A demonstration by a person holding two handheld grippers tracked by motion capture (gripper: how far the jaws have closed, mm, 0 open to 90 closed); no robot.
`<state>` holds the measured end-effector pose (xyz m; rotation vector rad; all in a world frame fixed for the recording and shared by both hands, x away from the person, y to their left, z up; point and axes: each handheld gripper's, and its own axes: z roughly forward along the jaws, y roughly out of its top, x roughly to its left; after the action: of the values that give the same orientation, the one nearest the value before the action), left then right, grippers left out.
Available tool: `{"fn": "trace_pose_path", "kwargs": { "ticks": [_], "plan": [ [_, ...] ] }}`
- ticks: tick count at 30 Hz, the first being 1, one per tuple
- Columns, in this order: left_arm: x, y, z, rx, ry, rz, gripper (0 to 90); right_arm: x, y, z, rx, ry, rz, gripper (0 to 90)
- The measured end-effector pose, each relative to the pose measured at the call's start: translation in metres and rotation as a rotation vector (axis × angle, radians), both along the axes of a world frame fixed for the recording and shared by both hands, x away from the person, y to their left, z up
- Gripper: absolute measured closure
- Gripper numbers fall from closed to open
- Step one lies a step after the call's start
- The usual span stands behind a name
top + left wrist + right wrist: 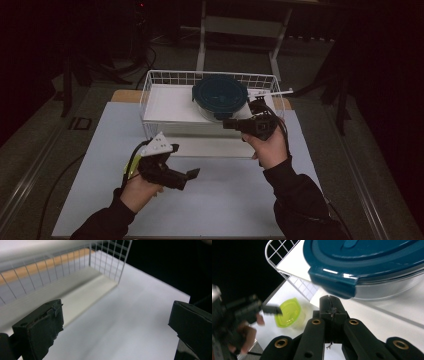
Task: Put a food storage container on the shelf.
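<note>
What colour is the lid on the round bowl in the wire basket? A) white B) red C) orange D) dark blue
D: the lid on the bowl in the basket is dark blue in the high view and the right gripper view.

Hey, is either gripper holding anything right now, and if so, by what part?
Nothing is held. The right gripper is shut empty just below the blue lid's tab; the left gripper is open over the table.
</note>
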<state>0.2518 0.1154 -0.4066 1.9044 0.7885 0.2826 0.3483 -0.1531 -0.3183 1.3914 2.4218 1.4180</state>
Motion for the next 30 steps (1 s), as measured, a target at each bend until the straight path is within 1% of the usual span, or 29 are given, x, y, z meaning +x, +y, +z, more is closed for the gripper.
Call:
{"fn": "trace_pose_path", "kwargs": {
  "ticks": [2,4,6,7,8,10,13,16,18,21,22,25,27,30],
  "plan": [
    [-0.008,0.000,-0.009,0.002,0.003,-0.003,0.0,0.003,-0.001,0.001,-0.001,-0.003,-0.009,89.9],
    [-0.016,0.000,-0.017,0.003,-0.006,0.000,0.0,0.006,-0.002,0.001,0.000,0.010,-0.009,89.9],
    [-0.024,0.001,-0.024,0.002,-0.017,0.007,0.0,0.008,-0.001,0.000,-0.008,0.008,-0.018,89.9],
    [-0.027,0.002,-0.028,0.002,-0.023,0.012,0.0,0.010,-0.001,-0.001,-0.001,0.014,-0.016,89.9],
    [-0.030,0.002,-0.032,0.009,-0.033,0.015,0.0,0.011,-0.001,-0.001,0.009,0.020,-0.018,89.9],
    [-0.034,0.002,-0.040,0.009,-0.041,0.019,0.0,0.013,0.000,-0.001,0.003,0.015,-0.022,89.9],
    [-0.035,0.002,-0.047,0.012,-0.035,0.011,0.0,0.018,0.003,-0.001,0.000,0.015,-0.027,89.9],
    [-0.036,0.001,-0.051,0.023,-0.040,0.010,0.0,0.022,0.005,0.000,-0.006,0.018,-0.034,89.9],
    [-0.037,0.000,-0.055,0.021,-0.029,0.005,0.0,0.025,0.006,0.000,0.001,0.019,-0.039,89.9],
    [-0.038,0.000,-0.057,0.025,-0.033,0.006,0.0,0.027,0.007,-0.001,0.006,0.020,-0.040,89.9],
    [-0.039,0.000,-0.057,0.020,-0.033,0.006,0.0,0.029,0.009,-0.001,0.013,0.031,-0.031,89.9],
    [-0.039,0.000,-0.057,0.017,-0.042,0.004,0.0,0.028,0.013,0.000,-0.005,0.021,-0.025,89.9],
    [-0.040,-0.001,-0.057,0.019,-0.046,0.003,0.0,0.028,0.013,0.000,-0.007,0.019,-0.027,89.9],
    [-0.041,-0.001,-0.057,0.018,-0.044,-0.003,0.0,0.022,0.013,0.000,0.003,0.010,-0.006,88.9]
  ]
}}
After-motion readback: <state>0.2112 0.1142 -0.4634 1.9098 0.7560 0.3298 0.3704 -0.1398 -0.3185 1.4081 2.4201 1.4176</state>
